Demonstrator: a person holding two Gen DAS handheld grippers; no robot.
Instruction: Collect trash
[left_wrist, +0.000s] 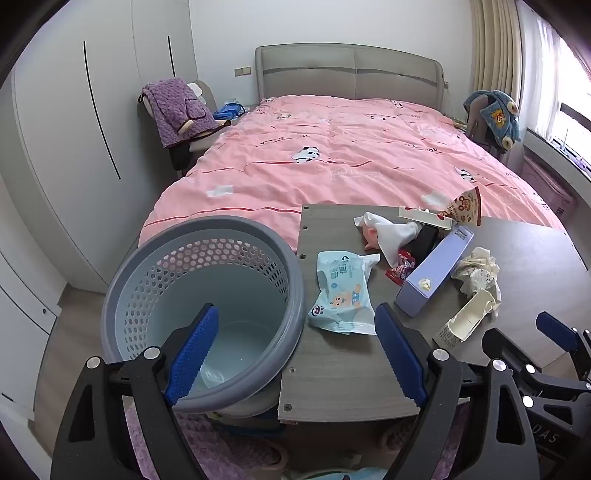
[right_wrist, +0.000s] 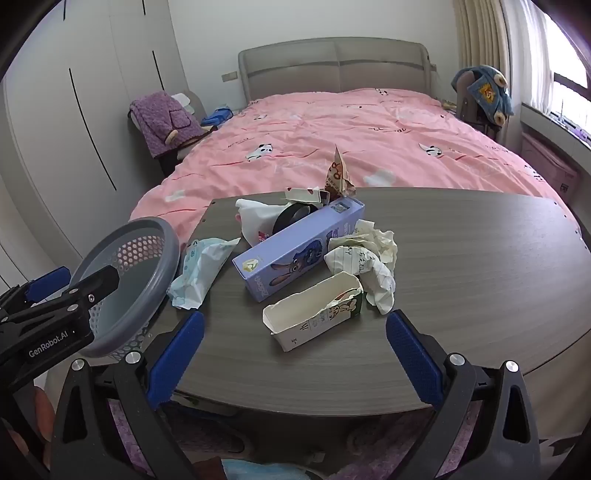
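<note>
Trash lies heaped on the grey table, in the middle of the right wrist view: a torn white carton nearest the camera, crumpled paper just right of and behind it, a long purple box lying on its side, and a pale blue wipes packet toward the left edge. More scraps sit behind, too jumbled to sort. The grey bin, at lower left of the left wrist view, stands against the table's left edge and looks nearly empty.

All of it should be light. The carton and box are thin card that will crush under a hard squeeze; take the carton across its open walls. The paper is soft and springy, the packet slick and limp.

The left gripper hovers above the bin's rim, jaws wide apart, holding nothing. The right gripper is likewise wide open and empty, facing the carton.
</note>
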